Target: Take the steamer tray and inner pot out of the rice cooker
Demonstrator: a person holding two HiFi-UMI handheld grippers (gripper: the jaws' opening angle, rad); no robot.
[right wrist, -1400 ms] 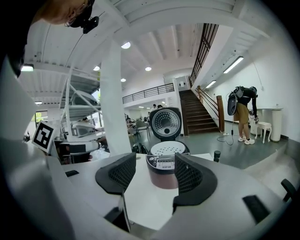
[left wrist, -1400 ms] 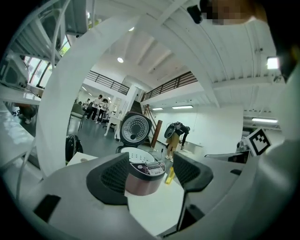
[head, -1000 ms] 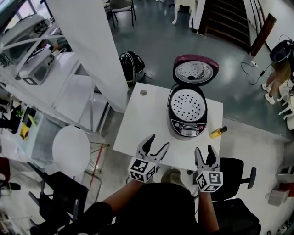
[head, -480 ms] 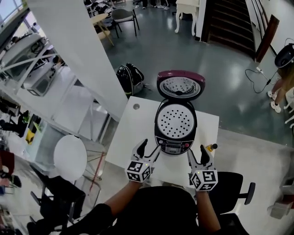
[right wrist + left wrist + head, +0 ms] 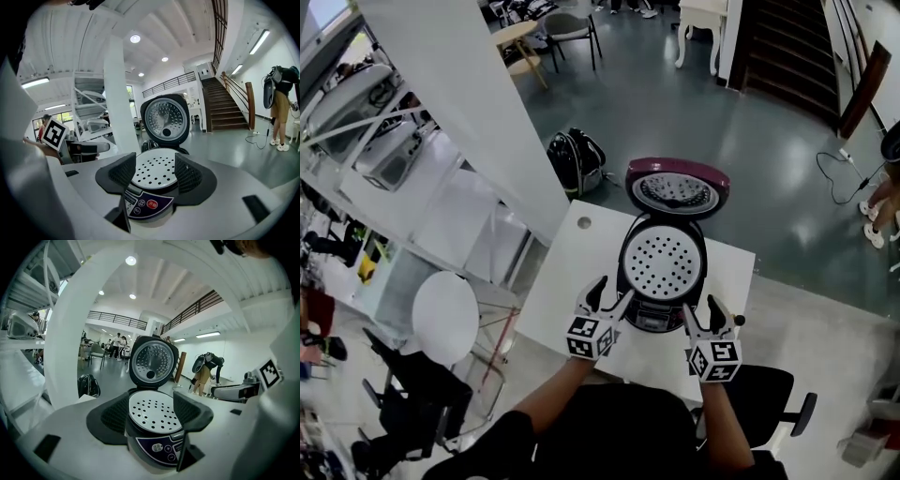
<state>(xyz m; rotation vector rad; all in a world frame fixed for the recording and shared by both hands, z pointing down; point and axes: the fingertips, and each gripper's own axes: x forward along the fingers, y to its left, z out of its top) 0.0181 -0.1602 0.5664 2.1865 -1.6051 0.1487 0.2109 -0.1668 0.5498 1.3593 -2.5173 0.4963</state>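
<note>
Both jaw pairs stand wide apart and grip nothing. The left gripper (image 5: 609, 292) and right gripper (image 5: 701, 311) (two in all, each with a marker cube) point forward from outstretched forearms, flanking the front panel of the one rice cooker (image 5: 661, 281). Whether any finger touches it is unclear. The cooker stands on the white table (image 5: 572, 281), with one perforated steamer tray (image 5: 663, 266) seated in its mouth. Its lid (image 5: 677, 190) stands raised behind.
</note>
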